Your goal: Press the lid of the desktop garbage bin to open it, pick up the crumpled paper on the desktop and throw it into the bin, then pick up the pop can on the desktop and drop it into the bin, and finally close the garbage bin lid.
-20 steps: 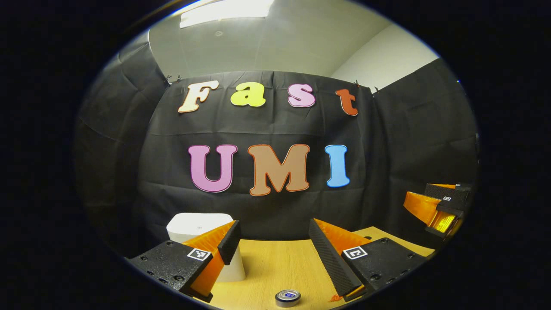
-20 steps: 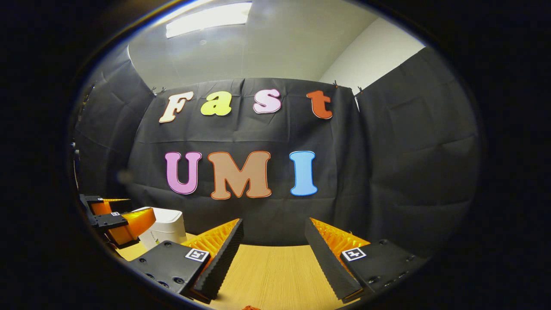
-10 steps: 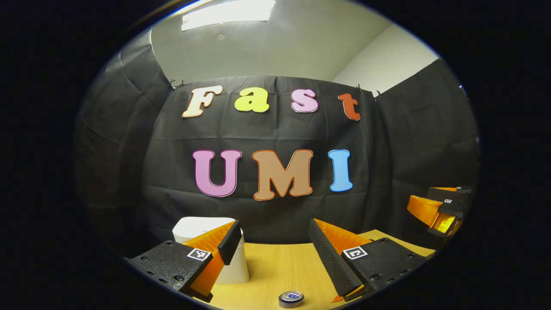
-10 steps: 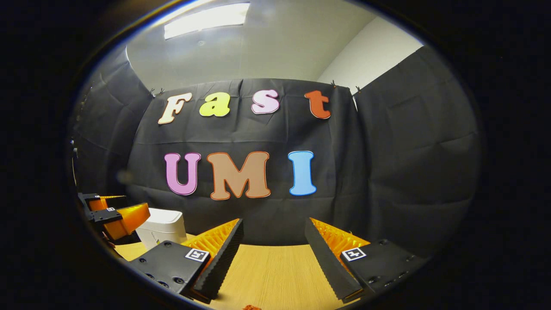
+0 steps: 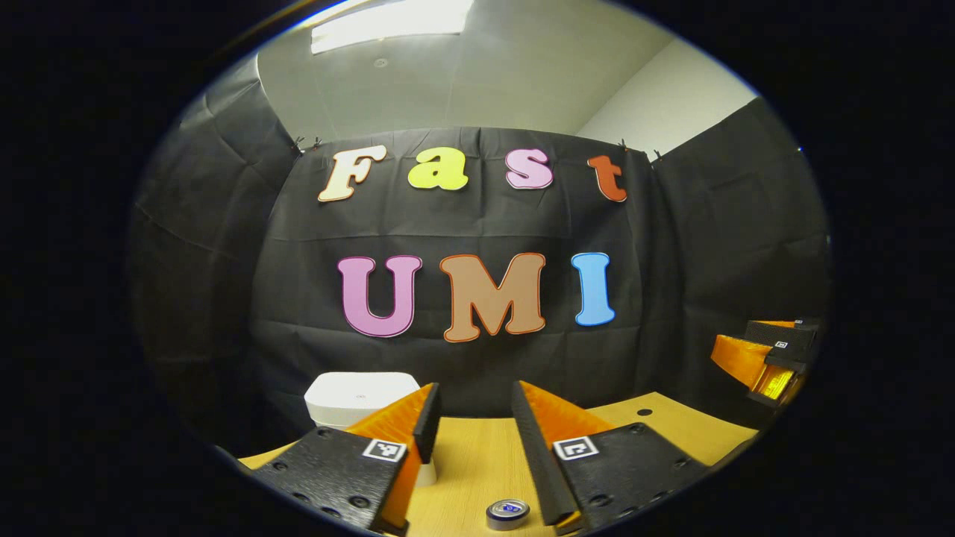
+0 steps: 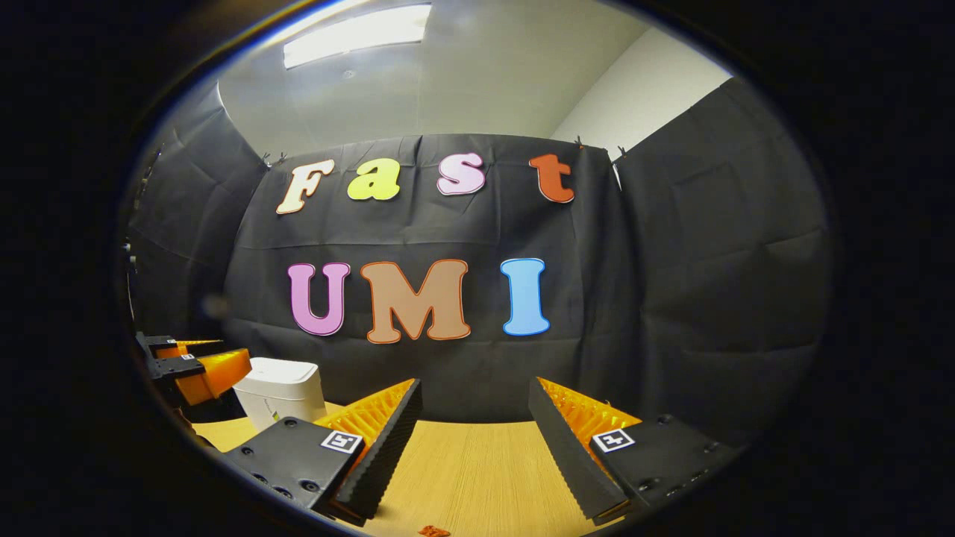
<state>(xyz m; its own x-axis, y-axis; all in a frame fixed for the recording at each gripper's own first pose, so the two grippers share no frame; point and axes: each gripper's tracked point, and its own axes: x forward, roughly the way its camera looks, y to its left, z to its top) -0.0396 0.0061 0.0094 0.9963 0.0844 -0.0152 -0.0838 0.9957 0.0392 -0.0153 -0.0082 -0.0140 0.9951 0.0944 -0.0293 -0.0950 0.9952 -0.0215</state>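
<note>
The white bin (image 5: 358,394) stands on the wooden table at the back left, lid down, partly behind my left finger. The pop can's silver top (image 5: 507,513) peeks up at the bottom edge, below and between my left gripper's fingers. My left gripper (image 5: 471,399) is open with a narrow gap and holds nothing. In the right gripper view the bin (image 6: 280,389) stands at the left, with the left gripper (image 6: 195,371) just left of it. My right gripper (image 6: 471,394) is wide open over bare table. The right gripper (image 5: 768,358) hangs at the far right of the left gripper view.
The wooden table (image 6: 477,470) runs back to the black cloth wall. A small dark hole (image 5: 644,412) marks the tabletop at the right. A tiny orange-red scrap (image 6: 433,531) lies at the bottom edge of the right gripper view.
My left gripper's fingers have drawn closer together, leaving a narrower gap. It has shifted slightly, so more of the bin's top shows. The right gripper has barely moved.
</note>
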